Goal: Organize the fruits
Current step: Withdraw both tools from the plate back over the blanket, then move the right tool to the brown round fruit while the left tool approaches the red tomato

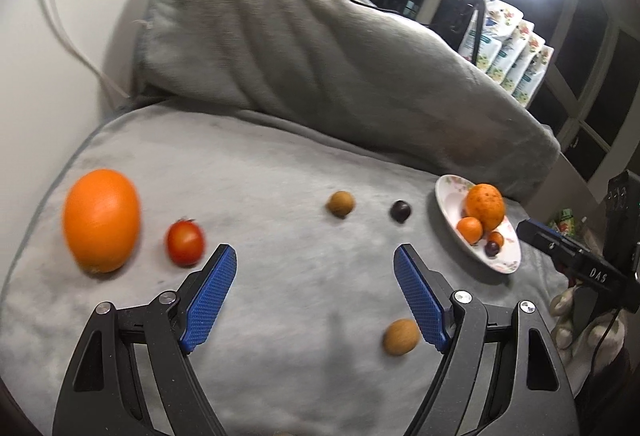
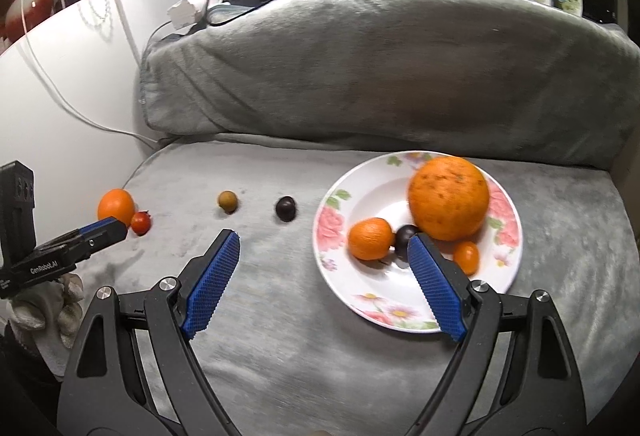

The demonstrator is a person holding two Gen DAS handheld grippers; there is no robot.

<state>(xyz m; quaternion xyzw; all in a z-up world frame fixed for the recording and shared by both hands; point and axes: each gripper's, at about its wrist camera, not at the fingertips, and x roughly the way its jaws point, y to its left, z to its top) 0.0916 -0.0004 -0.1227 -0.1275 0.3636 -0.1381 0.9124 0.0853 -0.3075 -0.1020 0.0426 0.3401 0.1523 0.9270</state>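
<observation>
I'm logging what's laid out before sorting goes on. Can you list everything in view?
Flowered white ceramic plate: one, right on the seat.
Fruit in it: large speckled orange, small mandarin, tiny orange fruit, dark plum.
Big smooth orange: one, far left.
Red tomato: one, beside it.
Brown round fruits: two, one mid-seat, one by the left gripper's jaws.
Dark round fruit: one, left of plate.
Grey plush cushion: one, behind.
Left gripper: jaws open, empty.
Right gripper: jaws open, empty.
Gloved hand: holding the left gripper.
</observation>
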